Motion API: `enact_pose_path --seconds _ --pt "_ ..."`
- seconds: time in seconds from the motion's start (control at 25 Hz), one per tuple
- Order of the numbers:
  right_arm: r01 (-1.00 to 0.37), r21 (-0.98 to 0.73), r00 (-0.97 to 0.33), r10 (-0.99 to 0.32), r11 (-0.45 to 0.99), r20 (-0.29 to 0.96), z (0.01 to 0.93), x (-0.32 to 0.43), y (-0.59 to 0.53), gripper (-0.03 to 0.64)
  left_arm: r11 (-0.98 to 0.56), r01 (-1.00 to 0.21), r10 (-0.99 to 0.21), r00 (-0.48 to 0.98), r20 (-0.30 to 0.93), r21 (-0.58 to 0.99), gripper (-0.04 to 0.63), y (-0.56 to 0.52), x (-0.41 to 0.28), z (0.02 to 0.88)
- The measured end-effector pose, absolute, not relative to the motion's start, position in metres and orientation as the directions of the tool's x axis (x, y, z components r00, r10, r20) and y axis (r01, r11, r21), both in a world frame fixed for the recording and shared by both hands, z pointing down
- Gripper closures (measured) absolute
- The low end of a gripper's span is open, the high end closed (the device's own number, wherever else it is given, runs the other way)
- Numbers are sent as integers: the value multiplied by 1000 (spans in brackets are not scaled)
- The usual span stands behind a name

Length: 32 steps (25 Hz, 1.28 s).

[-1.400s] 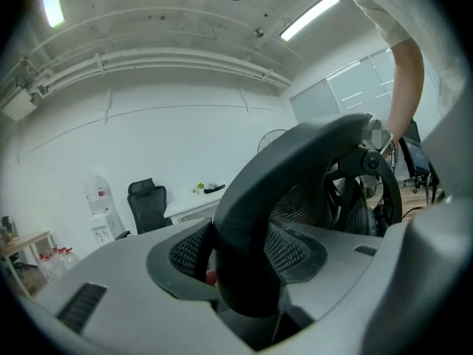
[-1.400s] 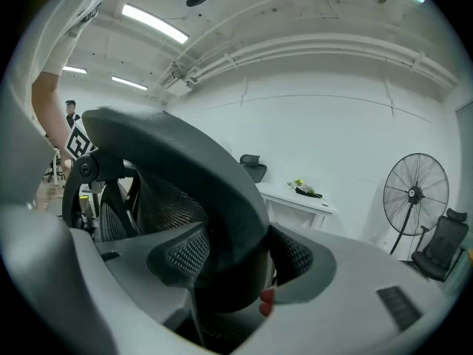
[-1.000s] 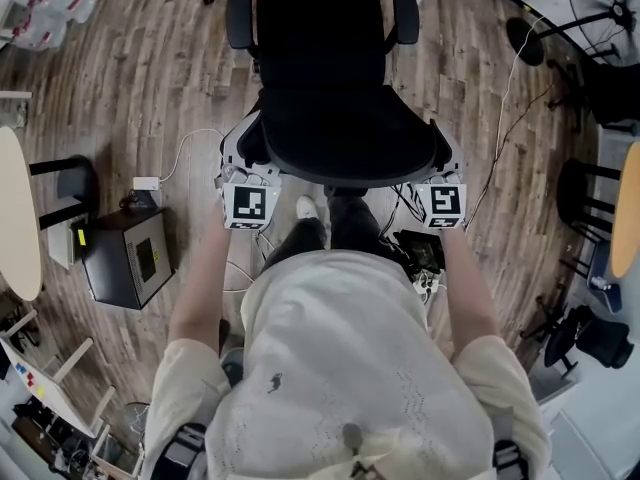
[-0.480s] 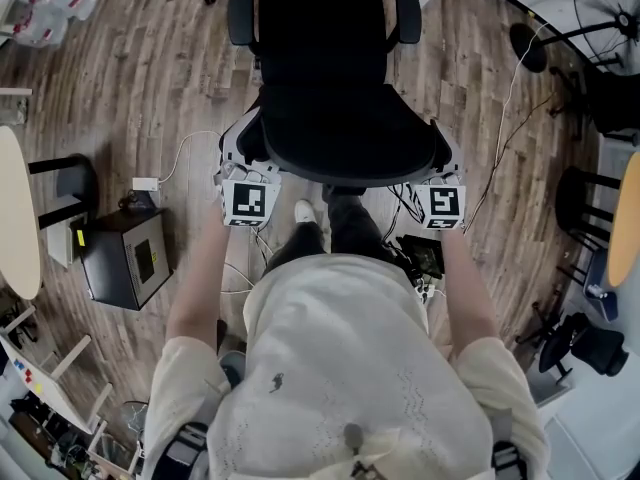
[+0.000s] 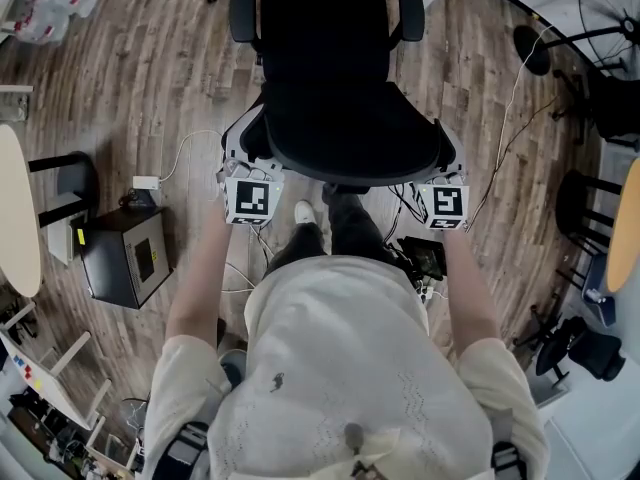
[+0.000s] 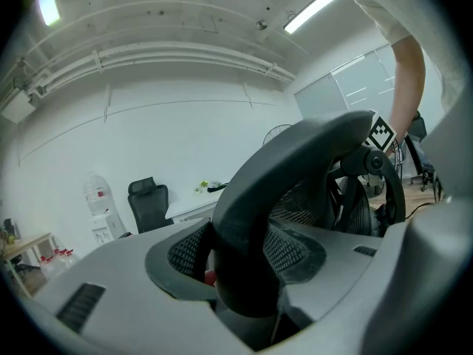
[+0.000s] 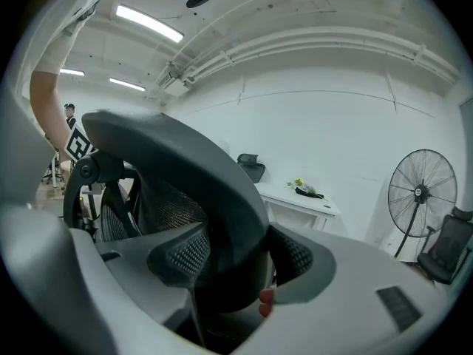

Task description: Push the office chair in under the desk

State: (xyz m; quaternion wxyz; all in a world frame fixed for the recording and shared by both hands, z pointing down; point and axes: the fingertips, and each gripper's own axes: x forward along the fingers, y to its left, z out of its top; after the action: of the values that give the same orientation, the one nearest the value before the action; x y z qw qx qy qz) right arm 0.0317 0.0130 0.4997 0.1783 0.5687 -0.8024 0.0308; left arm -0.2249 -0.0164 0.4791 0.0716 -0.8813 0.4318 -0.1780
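Observation:
The black office chair stands in front of me with its back towards me. My left gripper is shut on the left edge of the backrest rim, which sits between the meshed pads in the left gripper view. My right gripper is shut on the right edge of the same rim, clamped between its pads. A white desk stands against the far wall beyond the chair, and it also shows in the left gripper view as the white desk.
A black box and white cables lie on the wood floor at left, more cables at right. A standing fan is at far right, a round table at left. A second chair and water dispenser stand by the wall.
The chair has rolled a little away from me, up the head view, with both grippers still clamped on its backrest and following it.

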Motion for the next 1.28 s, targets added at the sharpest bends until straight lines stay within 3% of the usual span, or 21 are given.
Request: enact_pose_path --seconds 1.28 --pt "-927 158 -279 -909 339 311 503 64 -44 357 -614 -748 -787 556 268 -251 379 -76 -192 483"
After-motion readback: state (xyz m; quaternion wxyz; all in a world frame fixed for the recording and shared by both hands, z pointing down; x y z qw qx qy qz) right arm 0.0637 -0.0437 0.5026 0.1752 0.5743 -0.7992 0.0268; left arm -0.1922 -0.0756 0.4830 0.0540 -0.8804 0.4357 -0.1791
